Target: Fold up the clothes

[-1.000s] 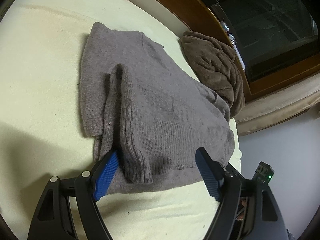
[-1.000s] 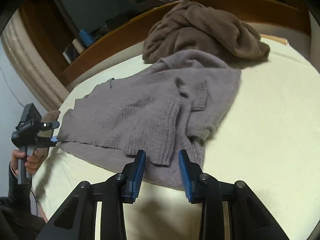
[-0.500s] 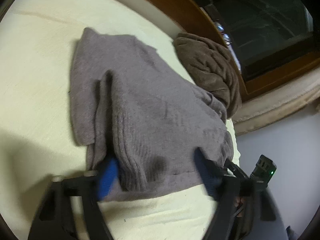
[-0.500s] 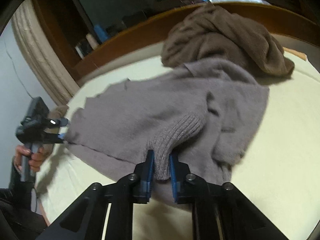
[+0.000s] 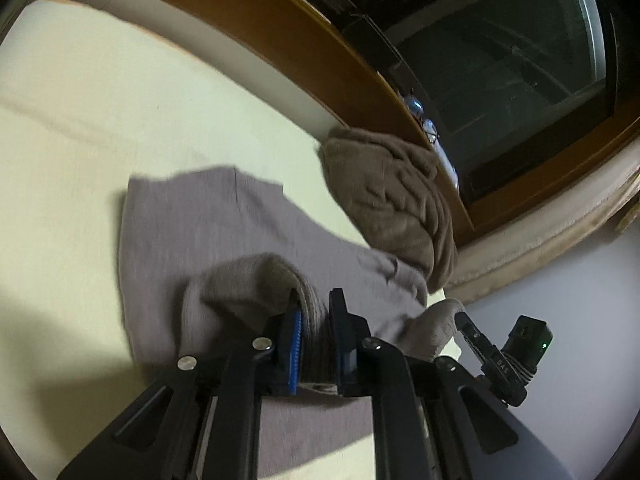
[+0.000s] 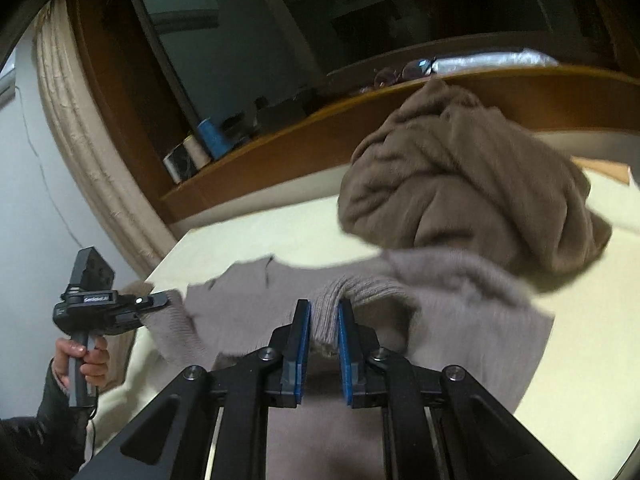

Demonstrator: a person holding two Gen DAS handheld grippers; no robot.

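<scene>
While the left gripper (image 5: 314, 316) is closing on the grey sweater's (image 5: 192, 224) ribbed hem and the right gripper (image 6: 323, 320) pinches it, lifted off the bed (image 5: 80, 100), carrying the hem toward the neckline seems next.

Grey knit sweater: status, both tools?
Left tool closing on grey knit sweater hem. Right tool shut on ribbed edge. Crumpled brown knit garment overlaps far corner.
</scene>
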